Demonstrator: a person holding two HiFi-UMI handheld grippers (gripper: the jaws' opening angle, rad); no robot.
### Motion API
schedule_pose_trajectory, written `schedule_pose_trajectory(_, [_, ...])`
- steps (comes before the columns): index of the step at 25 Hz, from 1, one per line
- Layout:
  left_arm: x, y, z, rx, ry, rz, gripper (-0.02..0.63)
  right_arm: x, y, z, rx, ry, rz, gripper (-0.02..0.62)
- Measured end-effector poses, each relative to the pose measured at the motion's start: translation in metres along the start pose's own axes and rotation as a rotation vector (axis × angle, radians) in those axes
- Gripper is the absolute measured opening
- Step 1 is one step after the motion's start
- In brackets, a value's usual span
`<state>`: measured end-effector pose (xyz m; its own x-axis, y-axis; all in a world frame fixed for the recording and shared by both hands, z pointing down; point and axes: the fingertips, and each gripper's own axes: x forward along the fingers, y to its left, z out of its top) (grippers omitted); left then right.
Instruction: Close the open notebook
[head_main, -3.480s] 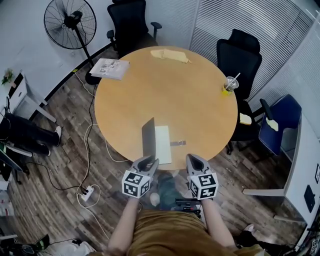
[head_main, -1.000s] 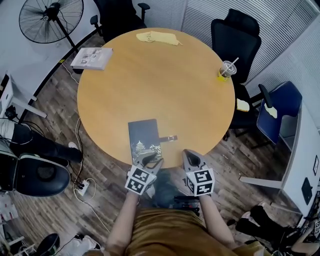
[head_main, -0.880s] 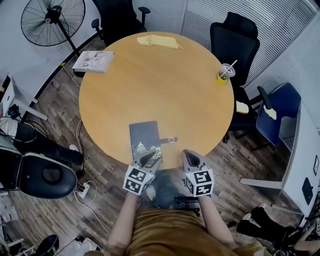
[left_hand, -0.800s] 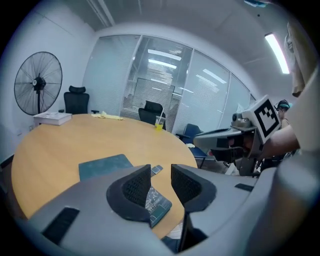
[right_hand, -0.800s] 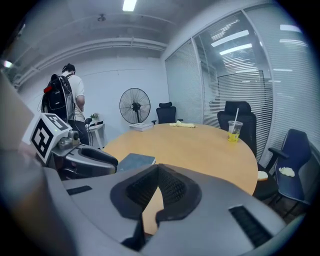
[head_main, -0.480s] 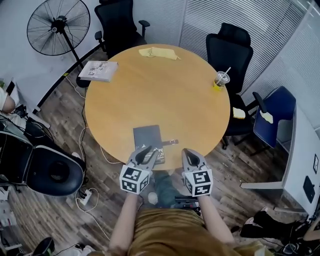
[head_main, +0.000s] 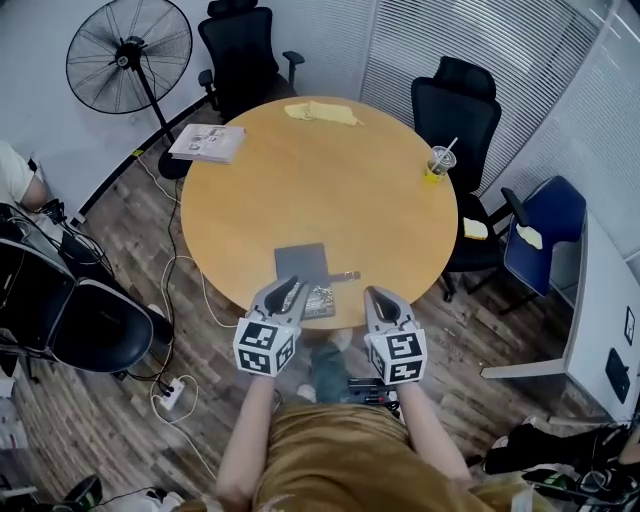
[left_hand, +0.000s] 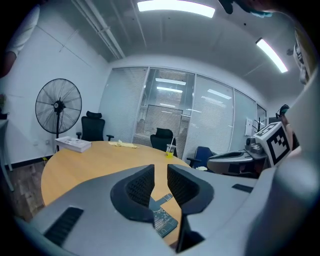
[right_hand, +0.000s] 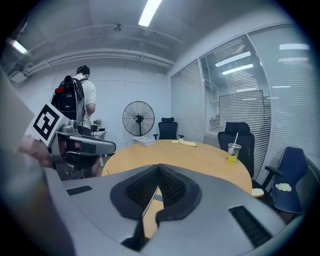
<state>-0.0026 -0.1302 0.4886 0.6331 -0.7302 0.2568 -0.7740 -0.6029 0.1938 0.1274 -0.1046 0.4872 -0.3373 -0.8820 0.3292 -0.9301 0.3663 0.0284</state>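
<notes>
Raised off the shut notebook (head_main: 302, 264), left claw (head_main: 285, 292) has just been closing empty, right claw (head_main: 378, 297) sits clenched; a low swing could shove it off the counter (head_main: 330, 170).

Notebook (head_main: 302, 268) cover print illegible

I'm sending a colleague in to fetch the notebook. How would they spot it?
Go to the round wooden table. The notebook lies closed at the edge nearest the camera. It is the only dark grey thing there, with a strap sticking out rightward; the other book is pale.
</notes>
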Motion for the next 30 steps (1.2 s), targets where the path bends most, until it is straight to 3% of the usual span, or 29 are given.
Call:
schedule_pose_trajectory(13, [-0.014,0.006,-0.003,0.015,0.001,0.034,0.09,-0.008,0.009,0.004,-0.013,-0.015,0.017,0.011])
schedule_pose_trajectory(30, [-0.003,-0.001,-0.009,0.033,0.025,0.012,0.09,-0.007,0.003,0.005,-0.011,-0.014,0.014,0.011])
